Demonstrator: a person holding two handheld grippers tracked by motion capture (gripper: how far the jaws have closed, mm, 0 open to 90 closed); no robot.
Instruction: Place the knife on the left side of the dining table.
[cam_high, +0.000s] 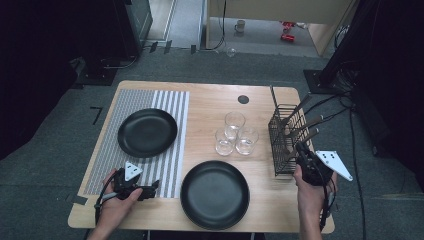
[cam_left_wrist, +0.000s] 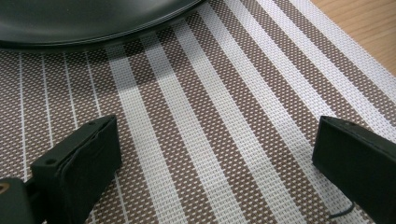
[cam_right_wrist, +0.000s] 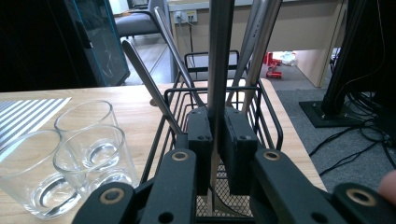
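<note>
Where 2 plates (cam_high: 147, 132) sit, wooden table (cam_high: 210, 102)

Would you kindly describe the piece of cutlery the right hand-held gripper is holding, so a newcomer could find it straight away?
Start at the black wire basket on the right edge of the wooden table, beside three empty glasses. Several metal handles lean out of it. The one meant is the flat silver handle standing nearly upright, the only one clamped between the jaws of the right hand-held gripper.

Grey carpet floor (cam_high: 45, 150) (cables trailing), wooden table (cam_high: 210, 100).
</note>
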